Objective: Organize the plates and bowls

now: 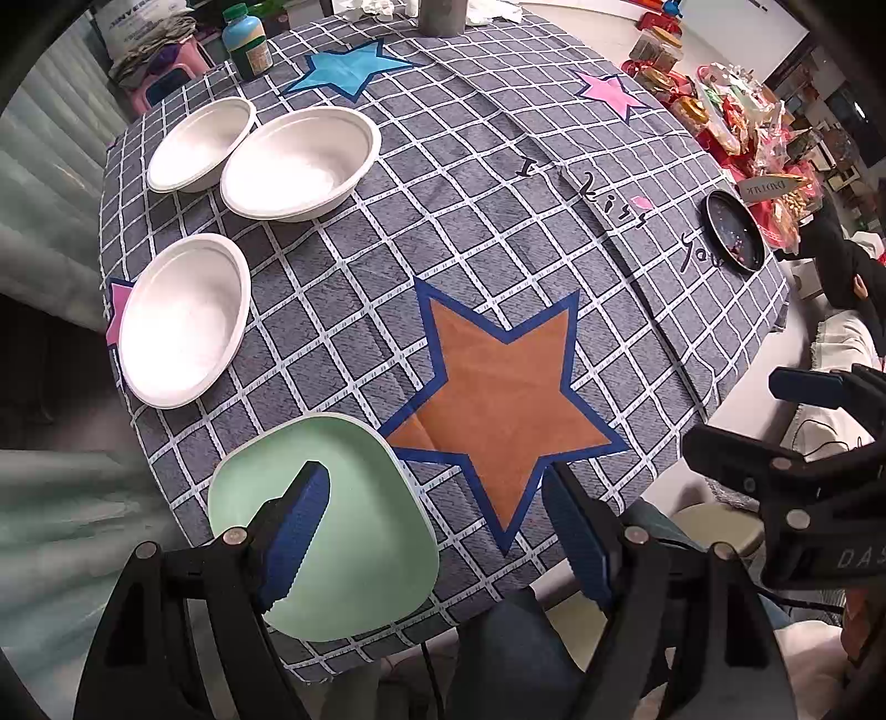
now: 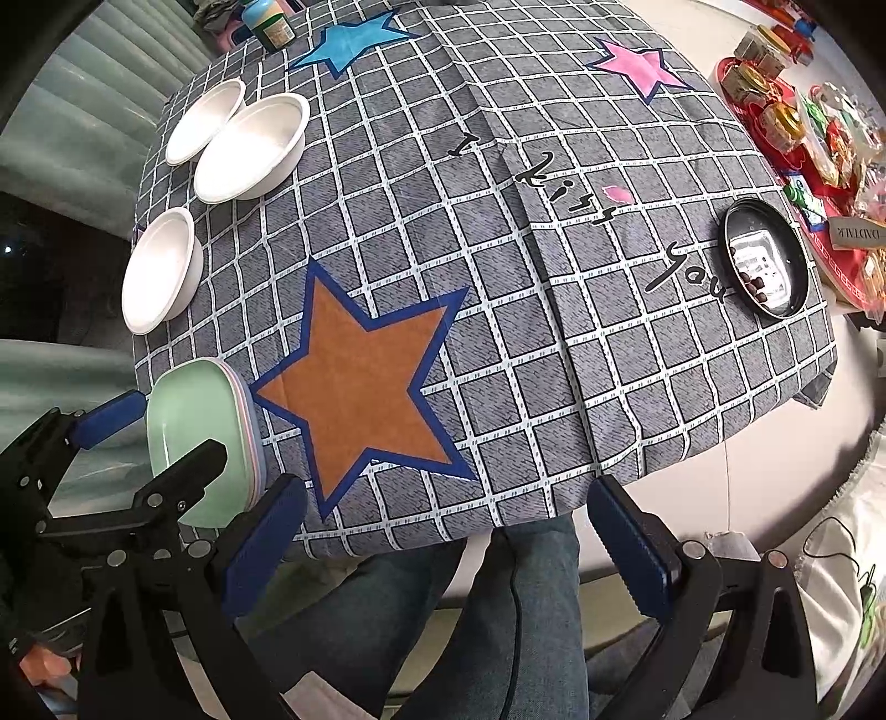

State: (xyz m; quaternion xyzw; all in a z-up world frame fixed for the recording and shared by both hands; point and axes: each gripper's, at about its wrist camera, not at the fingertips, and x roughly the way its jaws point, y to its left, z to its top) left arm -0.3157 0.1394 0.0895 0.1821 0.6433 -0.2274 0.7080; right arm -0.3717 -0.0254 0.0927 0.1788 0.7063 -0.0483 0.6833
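Observation:
A stack of square plates with a green one on top (image 1: pixel 354 526) lies at the table's near left edge; it also shows in the right wrist view (image 2: pixel 194 421). Three white bowls stand along the left side: a near one (image 1: pixel 185 318) (image 2: pixel 160 271), and two touching ones further back (image 1: pixel 302 163) (image 1: pixel 202 144) (image 2: pixel 252 147) (image 2: pixel 205 119). My left gripper (image 1: pixel 437 531) is open, its left finger over the green plate, holding nothing. My right gripper (image 2: pixel 448 543) is open and empty, off the table's near edge.
The checked grey tablecloth (image 1: pixel 470 232) has star patches. A black dish (image 1: pixel 733 230) (image 2: pixel 767 257) sits at the right edge. A green-lidded jar (image 1: pixel 249 41) and a grey cylinder (image 1: pixel 440 14) stand at the back. Snack packets (image 2: pixel 819 127) crowd the far right.

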